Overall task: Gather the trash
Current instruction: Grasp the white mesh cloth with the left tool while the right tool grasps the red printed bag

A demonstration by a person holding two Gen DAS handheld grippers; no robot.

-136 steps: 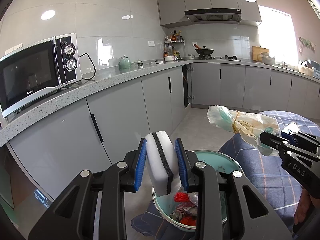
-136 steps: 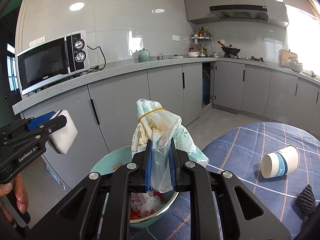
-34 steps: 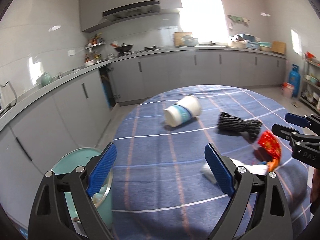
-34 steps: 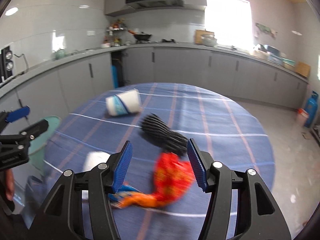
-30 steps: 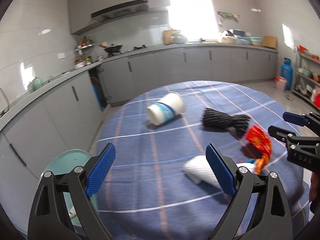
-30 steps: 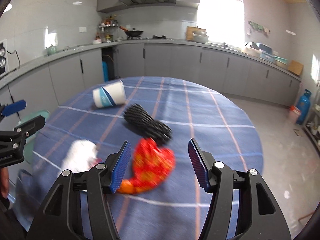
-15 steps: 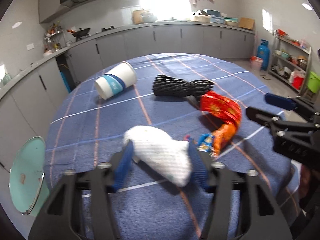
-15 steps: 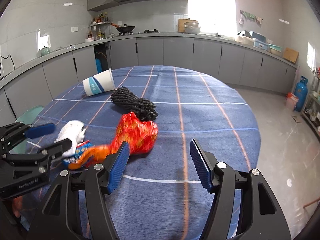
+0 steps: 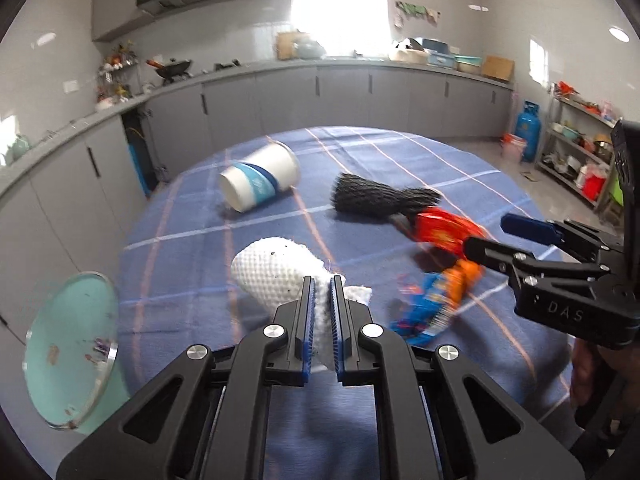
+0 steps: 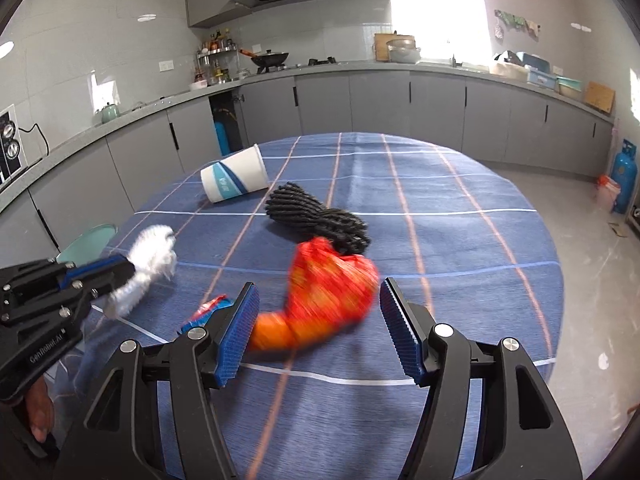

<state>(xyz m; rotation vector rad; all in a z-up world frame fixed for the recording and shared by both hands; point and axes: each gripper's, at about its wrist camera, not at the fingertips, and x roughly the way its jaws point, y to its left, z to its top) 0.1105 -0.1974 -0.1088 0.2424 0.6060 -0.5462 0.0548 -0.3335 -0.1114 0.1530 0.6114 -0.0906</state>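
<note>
My left gripper (image 9: 320, 292) is shut on a white foam net (image 9: 276, 274) at the near edge of the blue checked table (image 9: 360, 160); the white foam net also shows in the right wrist view (image 10: 150, 258), held by the left gripper (image 10: 124, 270). My right gripper (image 10: 318, 304) is open, its jaws on either side of a red and orange snack wrapper (image 10: 328, 284) without touching it. The right gripper (image 9: 492, 236) shows in the left wrist view just over that wrapper (image 9: 440, 232). A small blue wrapper (image 9: 420, 312) lies beside it.
A tipped white and blue paper cup (image 9: 260, 188) and a black foam net (image 9: 376, 198) lie farther back on the table. A teal trash bin (image 9: 70, 344) stands on the floor left of the table. Grey kitchen cabinets (image 10: 400, 108) run along the walls.
My left gripper has shut on the white foam net. My right gripper has come down close around the red wrapper and stays open. Earlier both dropped a sponge and a bag at the bin.
</note>
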